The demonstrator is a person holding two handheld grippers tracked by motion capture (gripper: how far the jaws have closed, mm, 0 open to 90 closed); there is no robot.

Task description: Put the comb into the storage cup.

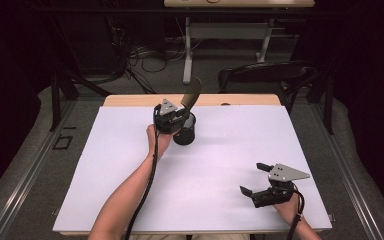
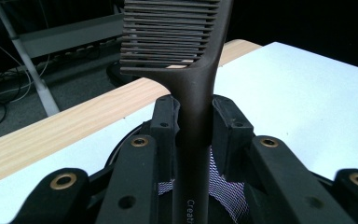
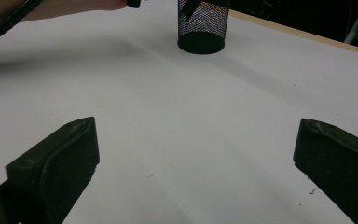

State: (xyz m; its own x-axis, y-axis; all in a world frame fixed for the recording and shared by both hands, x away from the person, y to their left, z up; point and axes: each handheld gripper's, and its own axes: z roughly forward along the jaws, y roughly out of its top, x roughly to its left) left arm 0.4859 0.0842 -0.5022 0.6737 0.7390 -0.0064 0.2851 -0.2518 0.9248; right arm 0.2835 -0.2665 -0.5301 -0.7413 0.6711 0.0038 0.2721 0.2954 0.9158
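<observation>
Item: a dark brown wide-tooth comb [image 2: 193, 84], held by the left gripper [image 1: 174, 118] over a black mesh cup [image 1: 185, 131].

Comb: the handle is clamped between the two black jaws, which are closed against its sides in the left gripper view. The toothed head is seen above the jaws, the teeth running sideways. White lettering is printed on the handle just below the grip; only part of it can be read. In the high view the comb [image 1: 192, 93] is tilted up and away from the person, its head rising past the far edge of the table.

Mesh cup: it is placed upright on the white table cover [image 1: 220, 165], near the far edge and left of centre. The lower end of the handle is seen over the cup's opening, with mesh [image 2: 223, 189] visible behind it; whether the handle touches the cup cannot be told. The cup [image 3: 203, 25] is also seen in the right gripper view, well apart from those jaws.

Right gripper [image 1: 254, 179]: it is held low over the near right part of the cover. Its jaws are spread wide, and nothing is held between them.

A light wooden table edge [image 1: 130, 100] is exposed beyond the cover.
</observation>
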